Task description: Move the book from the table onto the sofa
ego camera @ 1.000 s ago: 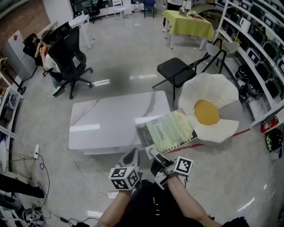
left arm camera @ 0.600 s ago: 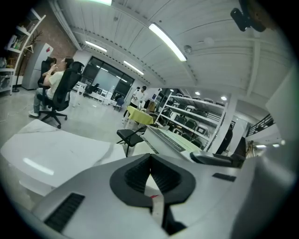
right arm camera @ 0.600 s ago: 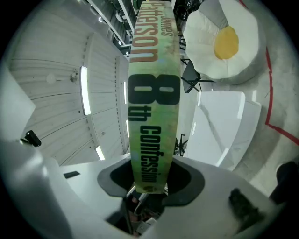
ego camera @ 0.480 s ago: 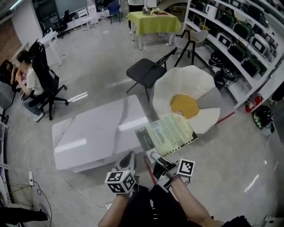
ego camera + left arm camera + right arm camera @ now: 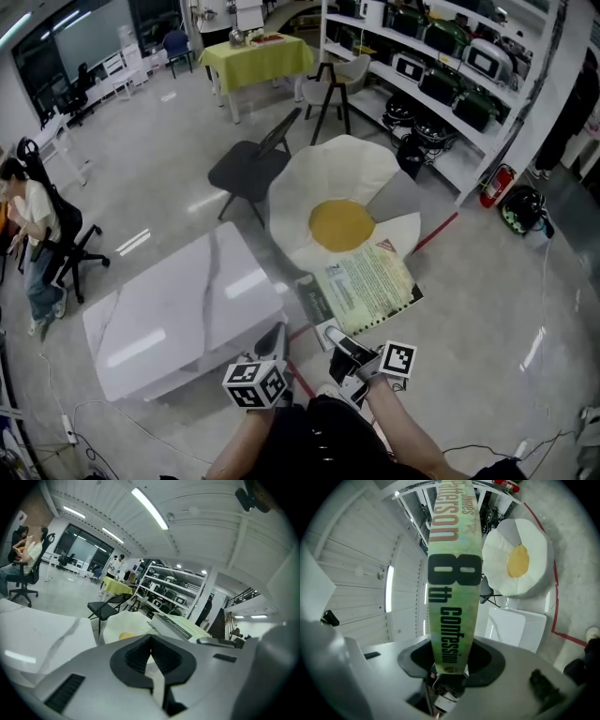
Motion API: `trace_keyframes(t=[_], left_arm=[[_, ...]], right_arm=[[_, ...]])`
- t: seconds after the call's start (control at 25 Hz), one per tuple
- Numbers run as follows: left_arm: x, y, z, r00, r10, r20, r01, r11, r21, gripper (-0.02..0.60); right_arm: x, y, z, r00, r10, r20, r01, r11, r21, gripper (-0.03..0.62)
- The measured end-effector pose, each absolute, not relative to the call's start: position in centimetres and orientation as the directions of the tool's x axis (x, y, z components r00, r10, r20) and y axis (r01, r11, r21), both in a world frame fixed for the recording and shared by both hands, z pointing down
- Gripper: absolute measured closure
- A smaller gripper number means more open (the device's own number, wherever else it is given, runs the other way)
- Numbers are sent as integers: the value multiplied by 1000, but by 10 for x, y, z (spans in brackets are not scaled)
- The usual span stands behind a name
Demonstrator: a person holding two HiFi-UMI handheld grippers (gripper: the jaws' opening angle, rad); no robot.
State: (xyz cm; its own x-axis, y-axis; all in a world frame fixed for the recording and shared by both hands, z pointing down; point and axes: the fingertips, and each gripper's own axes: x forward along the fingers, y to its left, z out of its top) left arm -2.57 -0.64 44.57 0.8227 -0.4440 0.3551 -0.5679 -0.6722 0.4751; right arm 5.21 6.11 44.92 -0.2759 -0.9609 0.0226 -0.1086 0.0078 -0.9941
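My right gripper (image 5: pixel 331 334) is shut on the near edge of a green paperback book (image 5: pixel 364 285) and holds it flat in the air. The book's far corner overlaps the rim of the sofa (image 5: pixel 333 202), a white fried-egg-shaped cushion with a yellow centre. In the right gripper view the book's green spine (image 5: pixel 452 573) runs up from between the jaws of the right gripper (image 5: pixel 450 662), with the sofa (image 5: pixel 515 559) beyond. My left gripper (image 5: pixel 276 337) hangs shut and empty beside the white table (image 5: pixel 178 314). The left gripper (image 5: pixel 151 651) shows closed pads, the book (image 5: pixel 180 628) to its right.
A black folding chair (image 5: pixel 246 167) stands behind the sofa. Beyond it is a table with a yellow-green cloth (image 5: pixel 255 58). Shelves of appliances (image 5: pixel 441 75) line the right side, with a fire extinguisher (image 5: pixel 494 185). A red floor line (image 5: pixel 436 230) passes the sofa. A seated person (image 5: pixel 33 234) is far left.
Both grippers have swung right, away from the white table and toward the egg-shaped sofa. The book went with the right gripper and now reaches the sofa's rim.
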Motion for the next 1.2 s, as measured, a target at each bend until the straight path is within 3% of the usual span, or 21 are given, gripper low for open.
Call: trace_keyframes(t=[0.44,1.2], left_arm=[[54,37,442,879,-323,351,-466,-740,486,572],[105,36,447,893,-286,348,-430,-772,468,572]], right_arm=[[117,109,463,-152,-988,39,-68,-29,-997,428],[165,113,481,-83,-996,43,-22,-41,-999,428]])
